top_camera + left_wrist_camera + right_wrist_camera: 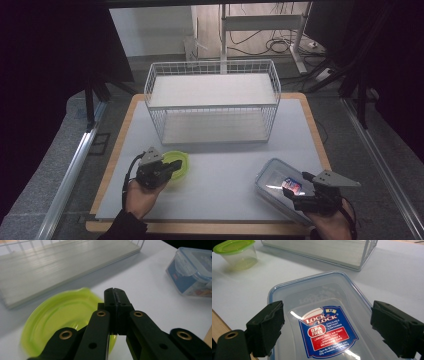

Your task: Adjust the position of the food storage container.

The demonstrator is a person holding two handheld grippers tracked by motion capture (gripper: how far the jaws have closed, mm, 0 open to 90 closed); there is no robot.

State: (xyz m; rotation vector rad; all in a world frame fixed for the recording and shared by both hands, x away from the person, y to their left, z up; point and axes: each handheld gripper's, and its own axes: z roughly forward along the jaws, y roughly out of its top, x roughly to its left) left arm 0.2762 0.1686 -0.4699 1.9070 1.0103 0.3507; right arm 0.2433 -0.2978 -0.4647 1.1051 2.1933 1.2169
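Green-lidded tub (176,165) is sitting on the white table (225,165), near its left front, in front of the white wire basket (212,100). The left gripper (170,167) is hovering just above the lid (62,315), its jaws pressed flat together with nothing between them. In the right gripper view the tub is showing as a small clear cup (238,255) under that green lid, well apart from the other container. The clear rectangular box (280,187), blue-rimmed with a red-and-blue label (328,330), is lying near the table's right front corner. The right gripper (302,197) is hanging over this box, jaws spread wide to either side of the label; whether the pads are touching it cannot be told.
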